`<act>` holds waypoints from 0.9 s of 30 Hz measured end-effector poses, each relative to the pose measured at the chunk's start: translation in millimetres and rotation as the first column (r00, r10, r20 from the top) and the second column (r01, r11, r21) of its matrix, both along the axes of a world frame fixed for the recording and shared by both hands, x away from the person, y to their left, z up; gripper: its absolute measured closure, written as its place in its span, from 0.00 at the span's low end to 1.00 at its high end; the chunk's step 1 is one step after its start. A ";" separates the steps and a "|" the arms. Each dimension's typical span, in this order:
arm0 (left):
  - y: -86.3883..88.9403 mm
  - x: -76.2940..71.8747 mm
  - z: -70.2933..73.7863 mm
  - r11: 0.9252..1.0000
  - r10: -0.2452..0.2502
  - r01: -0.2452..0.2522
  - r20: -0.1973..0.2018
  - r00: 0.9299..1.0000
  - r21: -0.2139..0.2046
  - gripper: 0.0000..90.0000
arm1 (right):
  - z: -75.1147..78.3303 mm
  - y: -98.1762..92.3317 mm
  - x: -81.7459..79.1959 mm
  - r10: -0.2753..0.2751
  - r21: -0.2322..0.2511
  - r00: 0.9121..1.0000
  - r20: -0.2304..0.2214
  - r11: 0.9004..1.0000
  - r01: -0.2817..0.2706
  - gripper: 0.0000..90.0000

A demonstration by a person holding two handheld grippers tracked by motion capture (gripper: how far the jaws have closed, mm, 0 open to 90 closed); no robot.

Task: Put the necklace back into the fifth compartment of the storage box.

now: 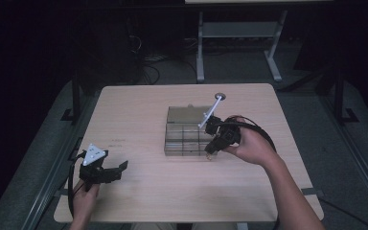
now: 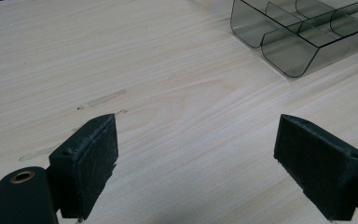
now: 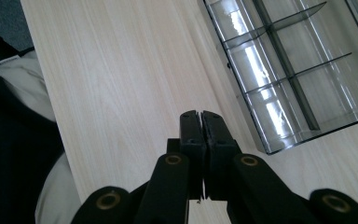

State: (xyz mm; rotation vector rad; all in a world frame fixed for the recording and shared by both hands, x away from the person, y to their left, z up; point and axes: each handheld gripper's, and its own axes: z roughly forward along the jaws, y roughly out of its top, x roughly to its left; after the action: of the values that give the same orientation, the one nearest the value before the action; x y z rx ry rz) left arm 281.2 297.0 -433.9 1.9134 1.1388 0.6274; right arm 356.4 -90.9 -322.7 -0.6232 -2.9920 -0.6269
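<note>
Resting near the table's (image 1: 139,105) front-left corner, the left gripper (image 1: 117,168) is gaping wide, empty. Beside the clear divided tray's (image 1: 187,132) right edge, the right gripper (image 3: 199,117) is hovering, pinched shut, empty; drifting sideways risks knocking the tray.

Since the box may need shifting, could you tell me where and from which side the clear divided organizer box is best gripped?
Probably the near outer wall of the clear organizer box, taken from above with one pad inside a compartment and one outside. The walls stand upright and thin, the top is open, and the body looks too wide to span. The open left claw is suited to it; the right claw is shut.
</note>
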 end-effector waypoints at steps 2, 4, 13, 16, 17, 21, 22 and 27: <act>0.5 -0.1 0.3 1.000 0.002 -0.002 0.000 1.000 -0.002 0.15 | 1.5 1.1 2.2 0.000 -0.002 1.000 -0.001 1.000 0.000 0.98; 0.8 0.3 0.4 1.000 0.004 -0.004 -0.001 1.000 -0.001 0.15 | 2.9 2.4 4.5 0.001 -0.004 1.000 0.001 1.000 -0.001 0.98; 0.6 0.6 -0.1 1.000 0.004 -0.004 -0.002 1.000 -0.002 0.15 | 7.7 10.4 15.4 0.004 -0.007 1.000 0.009 1.000 -0.004 0.98; 1.0 0.7 0.0 1.000 0.000 0.000 0.001 1.000 0.003 0.15 | 7.6 13.5 19.6 0.002 -0.013 1.000 0.003 1.000 -0.002 0.98; 1.1 0.5 0.2 1.000 0.000 0.000 -0.001 1.000 0.005 0.15 | 7.3 14.7 21.1 0.001 -0.015 1.000 0.000 1.000 -0.001 0.98; 1.4 0.3 0.2 1.000 0.000 0.000 -0.003 1.000 0.005 0.15 | 5.6 19.3 27.7 0.002 -0.025 1.000 -0.006 1.000 -0.002 0.98; 1.3 0.5 0.3 1.000 0.000 0.000 -0.005 1.000 0.005 0.15 | 5.2 20.5 29.0 0.003 -0.027 1.000 -0.006 1.000 -0.003 0.98; 1.6 0.5 0.1 1.000 0.000 0.000 -0.007 1.000 0.005 0.15 | 2.9 26.3 34.7 0.002 -0.037 1.000 -0.008 0.999 -0.002 0.98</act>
State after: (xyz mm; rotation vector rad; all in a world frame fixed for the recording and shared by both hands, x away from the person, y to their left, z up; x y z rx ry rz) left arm 281.7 298.7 -433.8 1.9206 1.1429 0.6249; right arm 391.1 -64.6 -319.8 -0.6231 -3.0026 -0.5689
